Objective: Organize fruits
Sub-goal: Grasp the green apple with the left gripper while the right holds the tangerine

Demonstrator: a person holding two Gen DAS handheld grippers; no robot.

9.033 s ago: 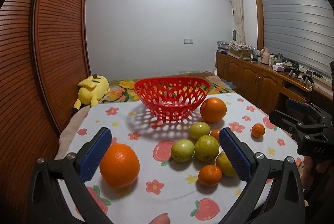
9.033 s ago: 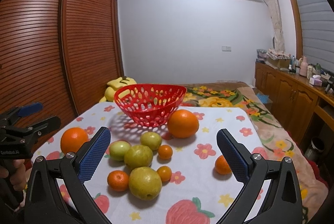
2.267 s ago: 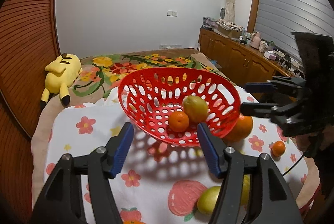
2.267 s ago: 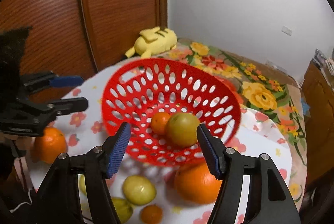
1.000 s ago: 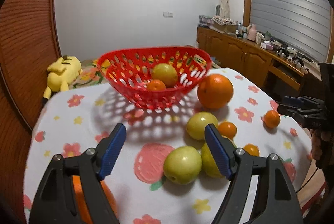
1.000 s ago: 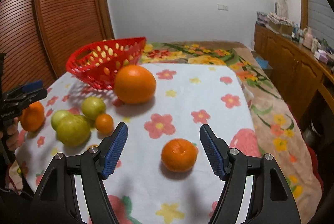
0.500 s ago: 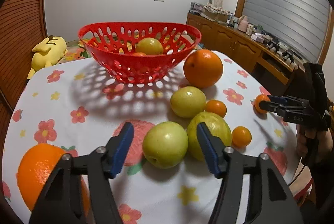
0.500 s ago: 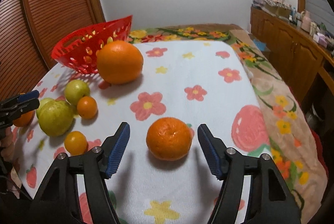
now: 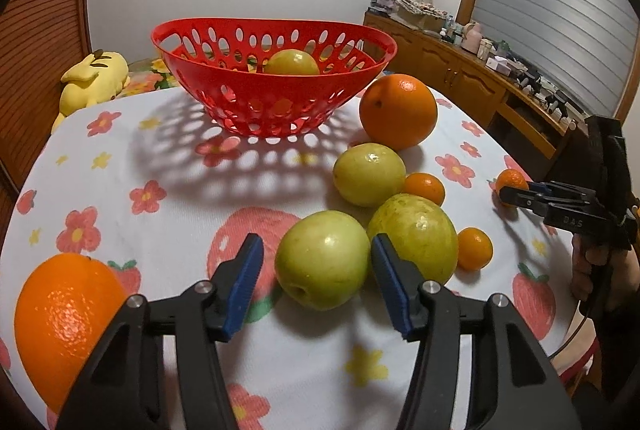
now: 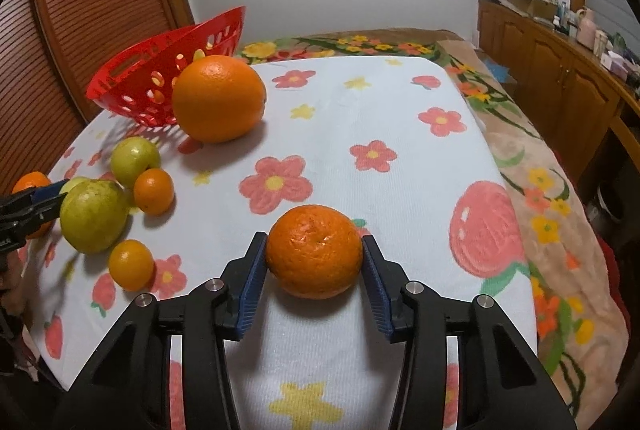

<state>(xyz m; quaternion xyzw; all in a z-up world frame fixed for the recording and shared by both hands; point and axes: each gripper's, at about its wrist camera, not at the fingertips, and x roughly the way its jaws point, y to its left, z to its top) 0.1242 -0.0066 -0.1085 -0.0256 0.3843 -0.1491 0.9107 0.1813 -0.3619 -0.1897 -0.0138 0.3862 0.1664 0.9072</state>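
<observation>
The red basket (image 9: 276,101) stands at the far side of the table and holds a green fruit (image 9: 291,62). My left gripper (image 9: 316,272) is open, with its pads on either side of a green apple (image 9: 322,259) and small gaps showing. My right gripper (image 10: 315,272) has its pads against both sides of a mandarin (image 10: 315,251) resting on the cloth; the mandarin also shows in the left wrist view (image 9: 511,180). Other green fruits (image 9: 369,173) and small oranges (image 9: 474,248) lie nearby.
Big oranges lie by the basket (image 9: 397,111) and at the near left (image 9: 64,314). The table edge drops off to the right (image 10: 516,230) toward a flowered blanket. A yellow plush toy (image 9: 94,77) lies behind the table, a wooden sideboard (image 9: 460,81) on the right.
Both grippers moved forward and down. The left now straddles the green apple with narrower jaws. The right has closed from wide open onto the mandarin.
</observation>
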